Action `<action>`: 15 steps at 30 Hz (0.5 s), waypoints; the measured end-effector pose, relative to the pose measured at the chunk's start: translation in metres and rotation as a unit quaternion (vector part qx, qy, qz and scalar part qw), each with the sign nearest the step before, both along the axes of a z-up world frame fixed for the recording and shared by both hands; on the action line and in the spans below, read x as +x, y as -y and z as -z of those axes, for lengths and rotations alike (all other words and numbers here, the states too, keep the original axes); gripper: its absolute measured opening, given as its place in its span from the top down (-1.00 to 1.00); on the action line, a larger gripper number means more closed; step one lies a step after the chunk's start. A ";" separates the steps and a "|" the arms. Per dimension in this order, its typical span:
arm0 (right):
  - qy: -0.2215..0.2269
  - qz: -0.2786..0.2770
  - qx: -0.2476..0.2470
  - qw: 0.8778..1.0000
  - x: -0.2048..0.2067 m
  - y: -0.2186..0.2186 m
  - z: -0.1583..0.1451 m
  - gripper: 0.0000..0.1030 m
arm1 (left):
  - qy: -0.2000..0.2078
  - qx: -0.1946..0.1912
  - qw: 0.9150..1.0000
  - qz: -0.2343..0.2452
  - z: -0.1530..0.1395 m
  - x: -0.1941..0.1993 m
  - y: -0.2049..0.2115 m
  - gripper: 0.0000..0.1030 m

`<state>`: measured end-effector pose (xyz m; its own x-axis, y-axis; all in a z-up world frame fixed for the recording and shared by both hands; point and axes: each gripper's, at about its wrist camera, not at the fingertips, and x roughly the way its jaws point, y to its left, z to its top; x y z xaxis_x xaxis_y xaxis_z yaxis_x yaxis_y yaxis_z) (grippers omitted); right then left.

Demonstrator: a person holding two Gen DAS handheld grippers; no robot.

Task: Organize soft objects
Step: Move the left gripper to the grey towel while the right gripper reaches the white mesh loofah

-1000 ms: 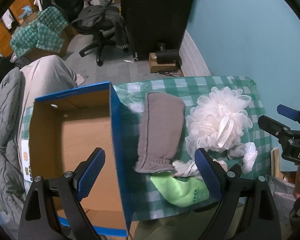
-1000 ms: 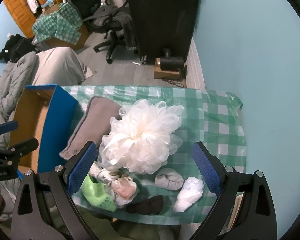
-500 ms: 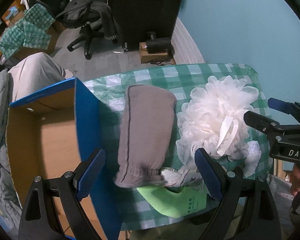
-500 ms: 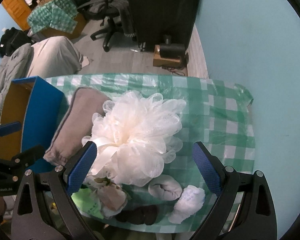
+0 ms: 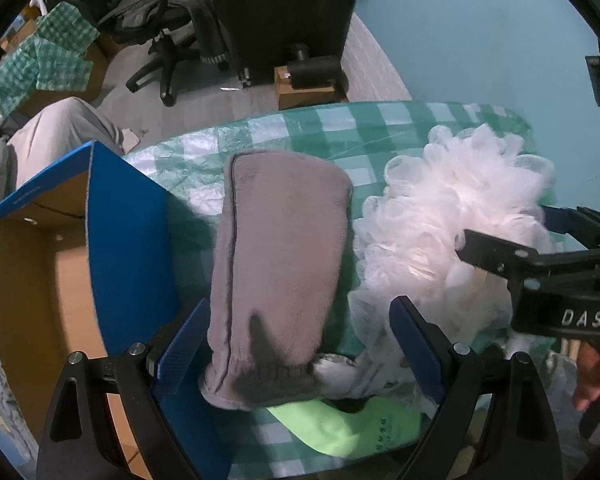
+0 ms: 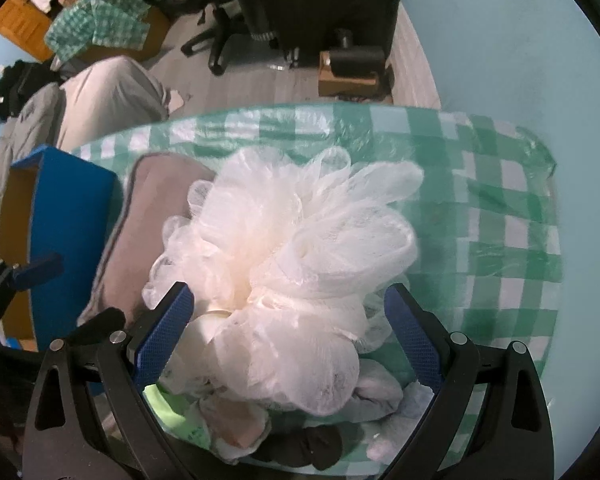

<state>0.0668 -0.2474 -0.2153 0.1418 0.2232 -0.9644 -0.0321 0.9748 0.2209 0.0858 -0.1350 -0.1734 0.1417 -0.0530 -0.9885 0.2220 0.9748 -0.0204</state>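
Your left gripper (image 5: 298, 338) has its jaws spread wide, straddling the cuffed near end of the grey mitt (image 5: 278, 272), gripping nothing; a green cloth (image 5: 340, 426) lies just under and nearer than that cuff; your right gripper (image 6: 286, 338) also has its jaws apart, flanking the near part of the white pouf (image 6: 288, 264) without pinching it; small rolled socks, grey (image 6: 374, 394) and dark (image 6: 312, 446), sit at the near table edge below the pouf; mitt and pouf lie side by side on the checked table (image 6: 500, 216), the mitt to the left; left of the mitt stands the blue box (image 5: 132, 248), open, its brown inside bare in what you can see.
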 end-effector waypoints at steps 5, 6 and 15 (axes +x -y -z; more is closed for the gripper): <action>-0.019 -0.010 0.009 1.000 -0.001 -0.007 0.016 -0.84 | -0.009 0.009 1.000 0.007 0.013 0.002 0.001 -0.79; -0.022 -0.012 0.010 1.000 -0.001 -0.008 0.018 -0.84 | -0.012 0.010 1.000 0.008 0.016 0.002 0.001 -0.79; -0.044 -0.015 0.022 0.999 0.002 -0.017 0.035 -0.85 | -0.024 0.021 0.999 0.003 0.036 0.007 -0.007 -0.79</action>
<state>0.0691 -0.2303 -0.2499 0.0500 0.2691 -0.9618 -0.0397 0.9628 0.2673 0.0925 -0.1284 -0.2096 0.0939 -0.0129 -0.9955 0.2282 0.9736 0.0089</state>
